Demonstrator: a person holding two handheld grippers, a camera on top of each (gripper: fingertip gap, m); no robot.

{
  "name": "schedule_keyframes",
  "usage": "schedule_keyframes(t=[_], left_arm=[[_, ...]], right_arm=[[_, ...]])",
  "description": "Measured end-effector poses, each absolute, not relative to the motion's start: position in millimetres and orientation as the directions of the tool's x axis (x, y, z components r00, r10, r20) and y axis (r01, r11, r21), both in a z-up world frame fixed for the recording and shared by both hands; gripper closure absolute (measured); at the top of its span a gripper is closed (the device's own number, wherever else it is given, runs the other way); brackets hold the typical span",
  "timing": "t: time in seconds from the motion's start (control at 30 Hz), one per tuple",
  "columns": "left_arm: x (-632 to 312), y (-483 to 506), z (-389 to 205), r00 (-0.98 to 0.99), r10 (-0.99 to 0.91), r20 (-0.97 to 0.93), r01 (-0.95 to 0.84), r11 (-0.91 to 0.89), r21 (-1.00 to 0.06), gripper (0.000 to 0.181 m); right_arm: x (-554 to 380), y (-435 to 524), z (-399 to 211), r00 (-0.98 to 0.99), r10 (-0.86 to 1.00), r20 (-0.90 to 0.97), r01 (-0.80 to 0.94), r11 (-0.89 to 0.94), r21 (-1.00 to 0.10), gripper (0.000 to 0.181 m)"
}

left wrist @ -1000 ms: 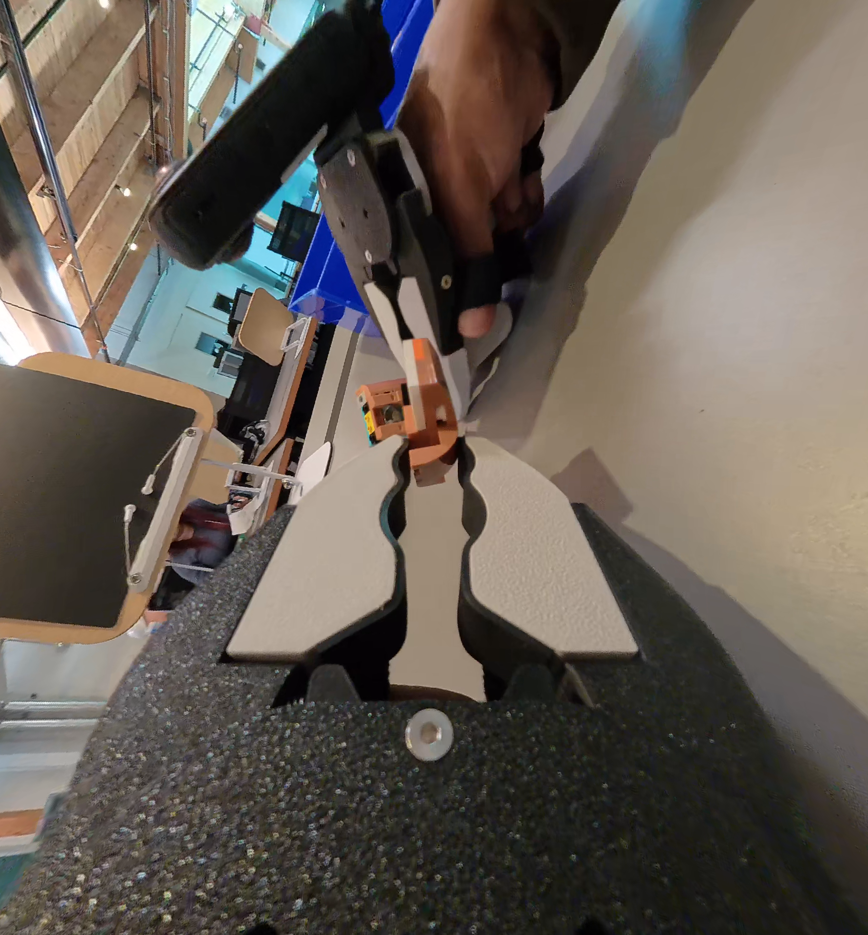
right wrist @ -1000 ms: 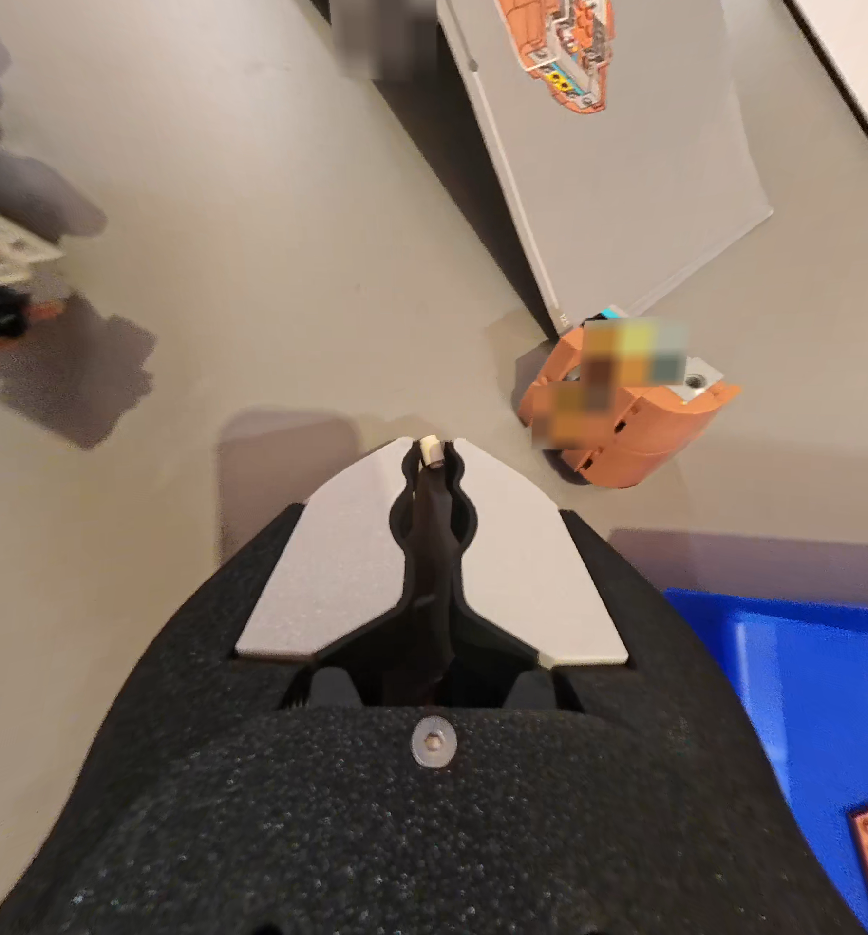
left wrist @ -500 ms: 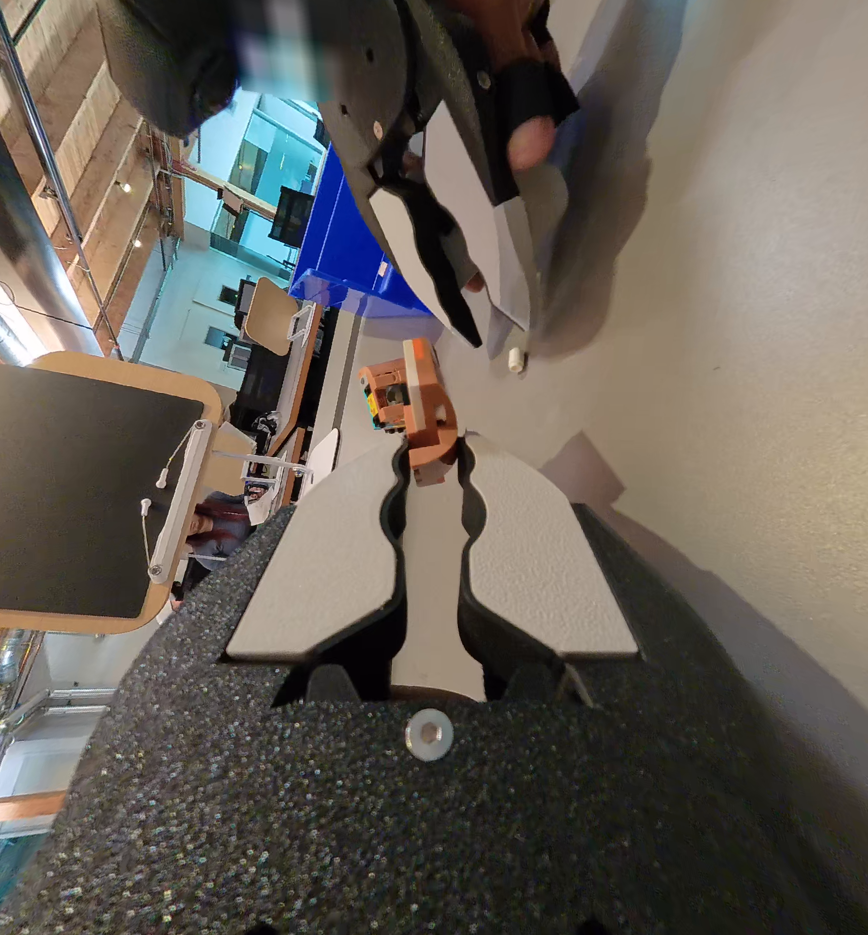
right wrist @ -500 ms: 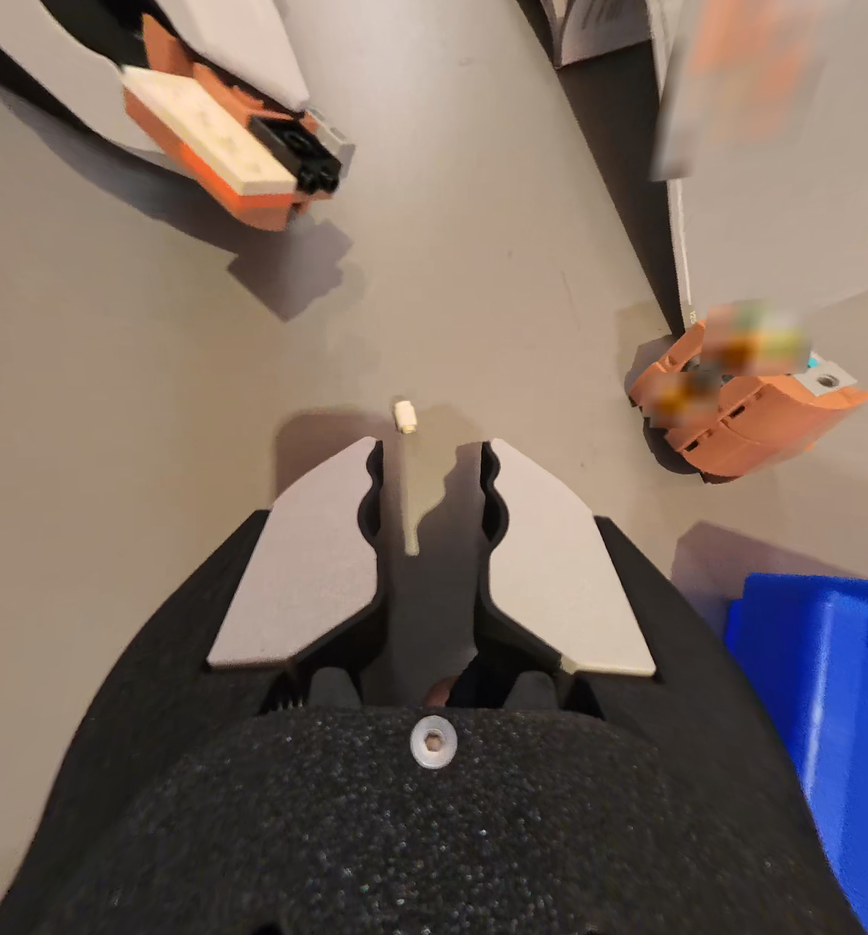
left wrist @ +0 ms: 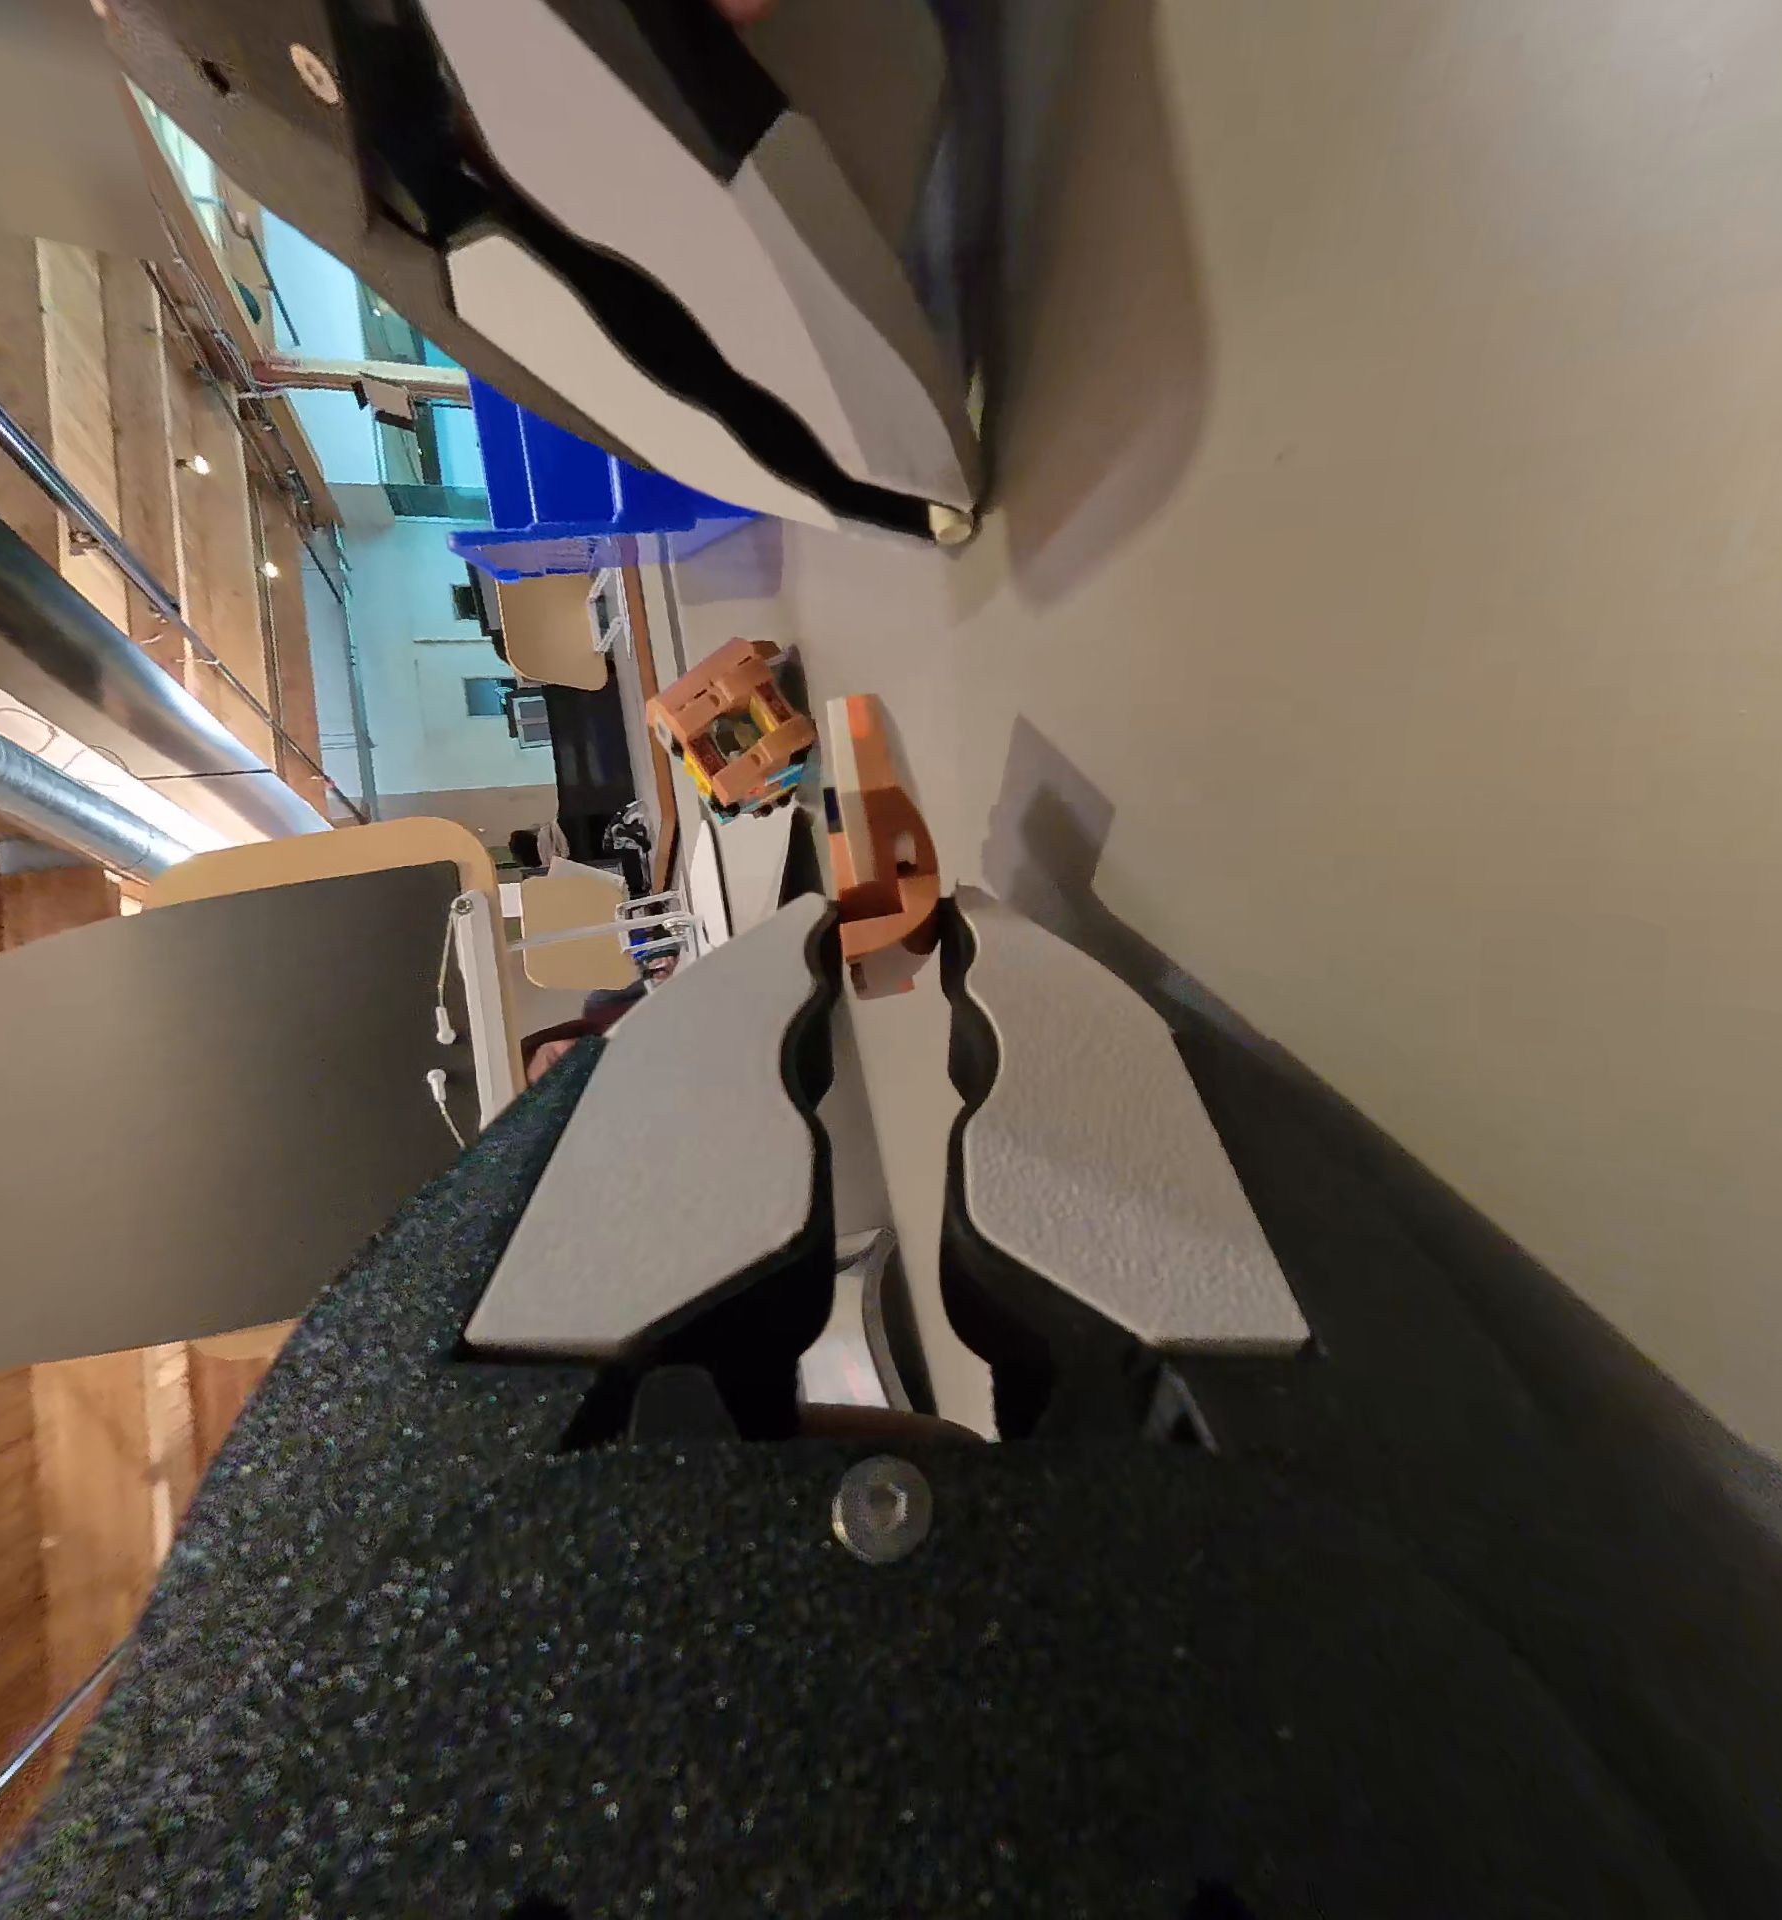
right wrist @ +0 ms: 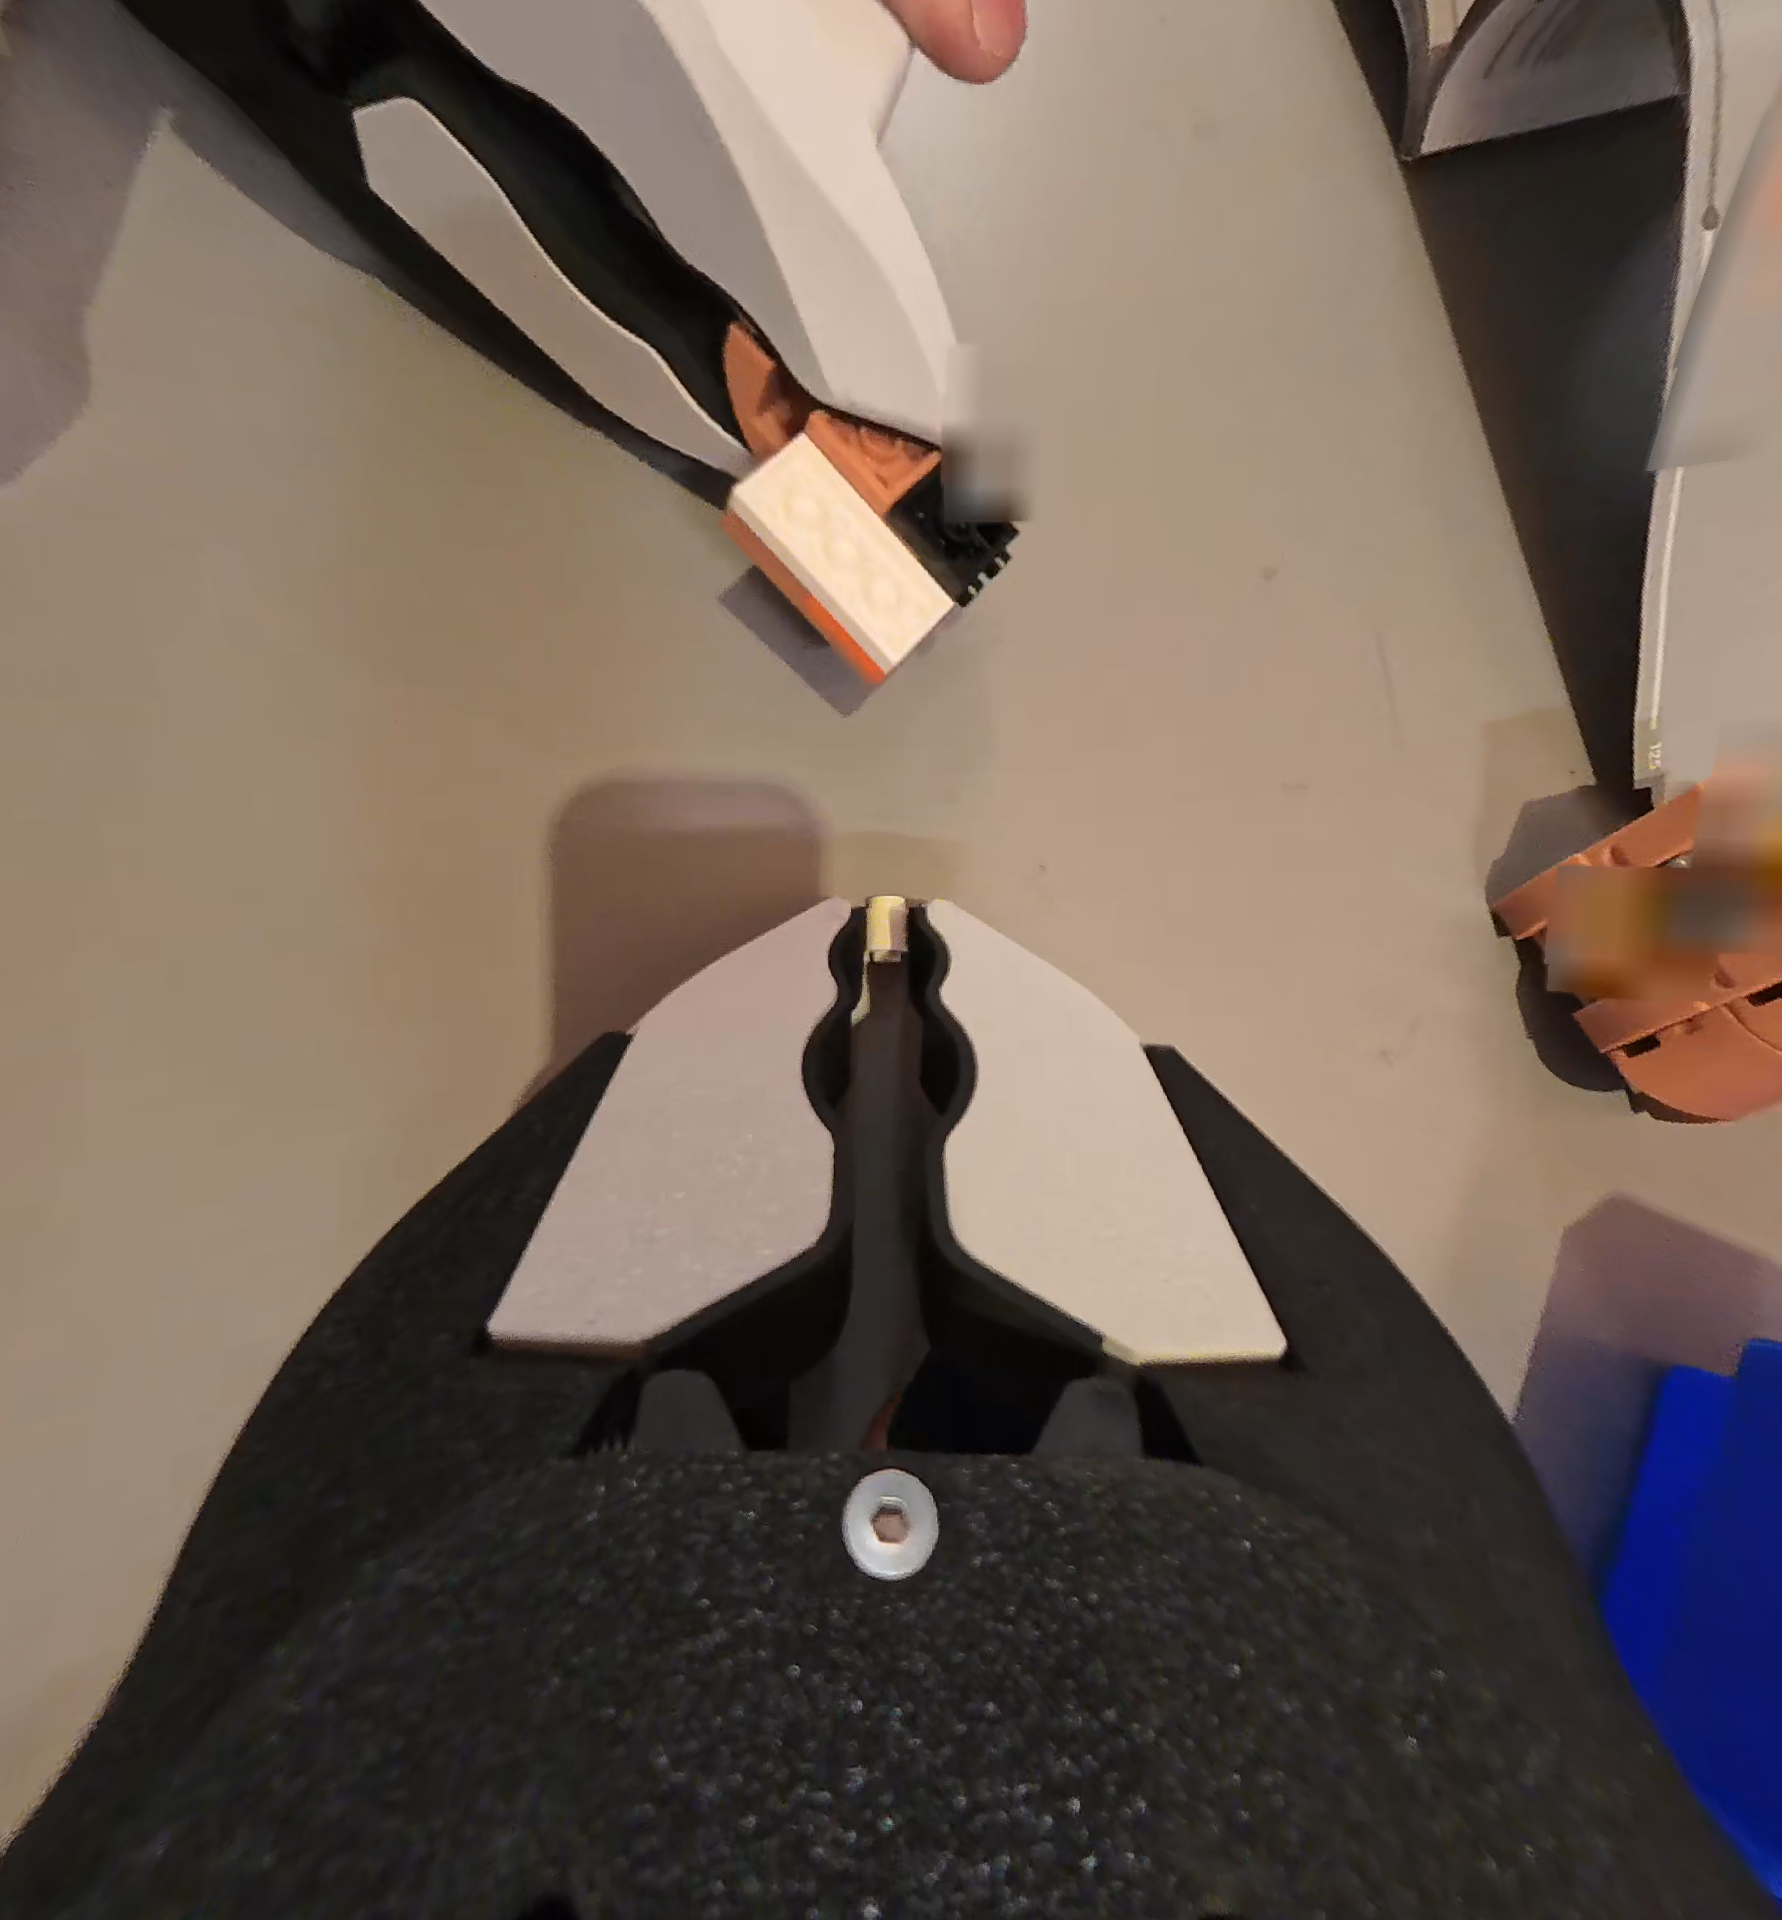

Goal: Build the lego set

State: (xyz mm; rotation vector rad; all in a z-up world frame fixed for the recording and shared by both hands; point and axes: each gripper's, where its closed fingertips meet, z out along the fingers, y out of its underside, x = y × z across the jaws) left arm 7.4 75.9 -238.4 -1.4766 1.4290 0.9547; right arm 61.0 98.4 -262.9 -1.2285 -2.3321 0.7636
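Right tool pinches tiny cream peg, long axis pointing forward.

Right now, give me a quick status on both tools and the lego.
Right tool shut on small cream peg. Left tool shut on orange-and-white lego assembly. Bigger orange lego chunk on the table, off to the side. Nothing between them.

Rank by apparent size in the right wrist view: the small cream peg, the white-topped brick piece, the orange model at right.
1. orange model, though cut off by the frame
2. white-topped brick piece
3. cream peg
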Motion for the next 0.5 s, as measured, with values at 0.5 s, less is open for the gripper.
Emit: schedule_keyframes(t=[0.5], left_arm=[[5.7, 76.5, -241.5, -0.047, -0.359, -0.932, -0.999, 0.030, 0.039, 0.163]], right_arm=[[56.3, 72.8, -245.5, -0.592, 0.800, 0.093, 0.513, 0.464, -0.722, 0.173]])
